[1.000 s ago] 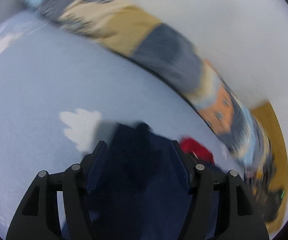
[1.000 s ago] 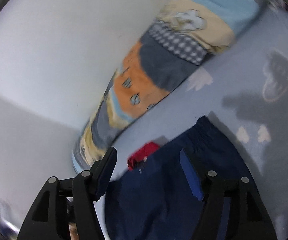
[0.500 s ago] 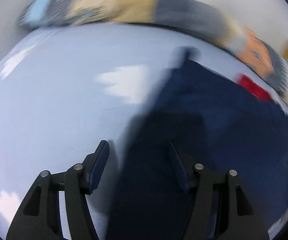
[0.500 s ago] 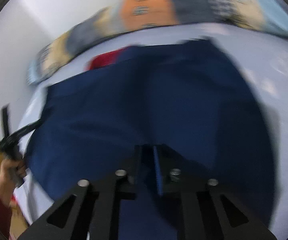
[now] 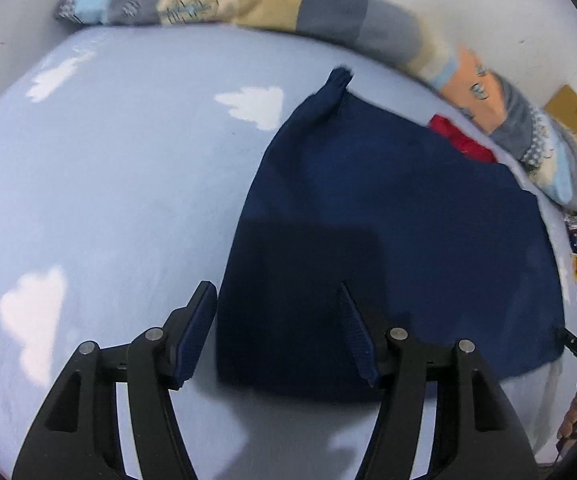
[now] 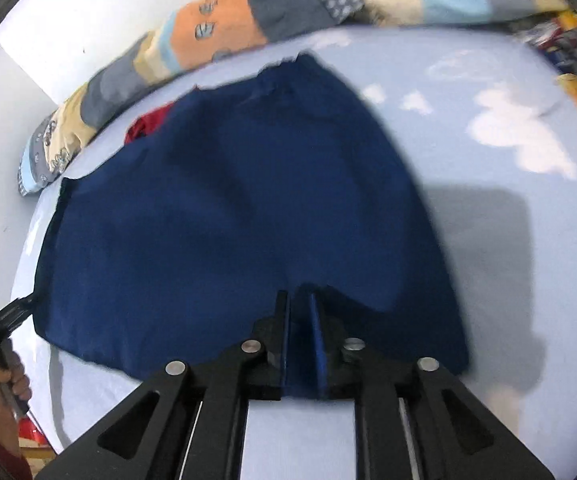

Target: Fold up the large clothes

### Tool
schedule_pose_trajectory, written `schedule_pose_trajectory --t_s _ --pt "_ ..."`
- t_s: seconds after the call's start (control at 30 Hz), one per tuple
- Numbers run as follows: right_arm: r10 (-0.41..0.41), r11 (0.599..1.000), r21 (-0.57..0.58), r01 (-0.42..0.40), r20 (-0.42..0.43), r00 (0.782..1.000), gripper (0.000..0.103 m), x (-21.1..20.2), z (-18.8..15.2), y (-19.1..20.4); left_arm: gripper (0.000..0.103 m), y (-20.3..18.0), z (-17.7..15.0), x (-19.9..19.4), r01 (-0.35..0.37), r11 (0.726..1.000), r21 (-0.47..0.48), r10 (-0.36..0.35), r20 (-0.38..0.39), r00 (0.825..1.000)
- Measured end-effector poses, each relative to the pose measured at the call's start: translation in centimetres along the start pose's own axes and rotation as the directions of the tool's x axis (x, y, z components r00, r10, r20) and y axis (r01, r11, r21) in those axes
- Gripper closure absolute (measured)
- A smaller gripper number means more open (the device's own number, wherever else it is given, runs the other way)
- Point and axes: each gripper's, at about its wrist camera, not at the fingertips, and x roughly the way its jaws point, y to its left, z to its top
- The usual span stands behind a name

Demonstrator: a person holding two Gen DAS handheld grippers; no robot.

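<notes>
Pale blue bedding with white clouds (image 5: 100, 184) carries the navy garment (image 6: 228, 216), spread flat with its long axis running away toward the patchwork bolster (image 6: 216, 36) by the wall. Near hem lies right at both grippers. Left gripper (image 5: 276, 336) stands wide, one finger beside the garment's left edge, one over the cloth, gripping nothing. Right gripper (image 6: 300, 344) is narrow, jaws opening, hem fabric between them
</notes>
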Motion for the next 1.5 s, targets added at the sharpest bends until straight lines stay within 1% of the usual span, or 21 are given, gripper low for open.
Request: schedule_pose_trajectory --t_s 0.07,0.17,0.23,0.3,0.47,0.57,0.67,0.7,0.73,0.77,0.8,0.9,1.0,1.07,1.13,1.2,1.27,1.33,1.37,1.4,1.5 --pt "0.016 1.0 -0.003 -0.016 0.028 0.999 0.082 -2.6 -1.5 0.5 0.042 -0.7 -2.1 -2.6 0.003 1.0 0.002 -0.003 0.03 1.0" --pt "0.074 0.997 0.009 -0.075 0.065 0.995 0.08 -5.9 -3.1 2.2 0.042 -2.0 -3.6 -5.1 0.023 1.0 0.016 -0.024 0.057 0.998" --pt "0.082 0.997 -0.007 -0.082 0.085 0.993 0.076 -7.6 -4.3 3.9 0.042 -3.1 -5.0 -6.5 0.045 0.998 0.034 -0.048 0.083 0.995" --pt "0.1 0.995 -0.028 -0.097 0.116 0.988 0.07 -9.4 -5.5 5.8 0.042 -4.5 -6.3 -8.2 0.032 0.998 0.046 -0.037 0.119 0.992" --pt "0.126 0.991 -0.066 -0.117 0.153 0.98 0.068 -10.1 -7.4 9.7 0.039 -7.5 -7.5 -9.6 0.001 0.998 0.065 -0.012 0.176 0.984" --pt "0.109 0.991 -0.096 -0.096 0.143 0.984 0.068 -8.8 -8.6 11.2 0.039 -8.1 -8.1 -8.9 -0.023 0.997 0.076 0.009 0.188 0.982" --pt "0.093 0.989 -0.126 -0.072 0.168 0.981 0.068 -7.5 -10.1 11.5 0.039 -8.6 -9.6 -7.0 -0.109 0.987 0.117 0.082 0.22 0.972" --pt "0.096 0.988 -0.133 -0.073 0.173 0.98 0.069 -6.8 -10.6 11.3 0.039 -8.9 -9.5 -6.4 -0.131 0.981 0.144 0.103 0.187 0.977" --pt "0.076 0.989 -0.135 -0.057 0.143 0.987 0.069 -6.0 -10.7 11.1 0.039 -8.9 -9.2 -6.2 -0.147 0.978 0.151 0.117 0.19 0.975" --pt "0.052 0.991 -0.127 -0.038 0.109 0.993 0.068 -5.3 -10.4 10.8 0.039 -8.7 -9.1 -6.2 -0.161 0.976 0.148 0.127 0.212 0.969" --pt "0.054 0.992 -0.118 -0.039 0.122 0.991 0.068 -5.2 -9.9 10.3 0.038 -8.5 -9.0 -6.0 -0.171 0.975 0.145 0.137 0.22 0.966" --pt "0.005 0.995 -0.098 0.01 0.151 0.989 0.067 -5.2 -8.7 9.3 0.037 -8.3 -8.6 -4.3 -0.171 0.974 0.148 0.145 0.173 0.974" --pt "0.022 1.0 -0.022 -0.019 0.133 0.991 0.065 -4.8 -7.5 7.1 0.036 -7.7 -8.0 -2.4 -0.182 0.972 0.152 0.162 0.136 0.977" --pt "0.003 1.0 0.009 -0.004 0.147 0.989 0.064 -4.7 -6.8 6.0 0.036 -6.9 -7.4 -1.2 -0.202 0.969 0.143 0.186 0.121 0.975" --pt "-0.042 0.999 -0.002 0.043 0.163 0.986 0.064 -4.7 -6.3 5.3 0.036 -6.4 -7.1 -0.8 -0.203 0.971 0.128 0.186 0.128 0.974" --pt "-0.053 0.999 -0.001 0.054 0.173 0.983 0.065 -4.7 -5.9 4.7 0.036 -5.4 -6.5 -0.4 -0.206 0.975 0.088 0.192 0.146 0.97" --pt "-0.022 0.998 0.068 0.011 0.16 0.987 0.061 -4.3 -5.4 3.1 0.036 -4.1 -6.0 0.4 -0.171 0.985 0.018 0.168 0.109 0.98" --pt "0.031 0.984 0.168 -0.052 0.129 0.991 0.057 -3.4 -5.3 1.2 0.036 -2.0 -5.8 1.8 -0.083 0.992 -0.098 0.087 0.032 0.996" --pt "0.054 0.973 0.217 -0.077 0.112 0.992 0.057 -3.0 -5.3 0.3 0.036 -0.7 -6.0 2.5 -0.02 0.984 -0.175 0.018 -0.008 1.0" --pt "0.076 0.959 0.265 -0.099 0.095 0.993 0.057 -2.5 -5.4 -0.5 0.036 0.2 -6.2 2.7 0.019 0.973 -0.228 -0.022 -0.012 1.0" --pt "0.137 0.908 0.389 -0.156 0.076 0.988 0.055 -1.4 -5.9 -2.8 0.036 1.8 -6.3 2.1 0.131 0.935 -0.331 -0.128 0.03 0.991"
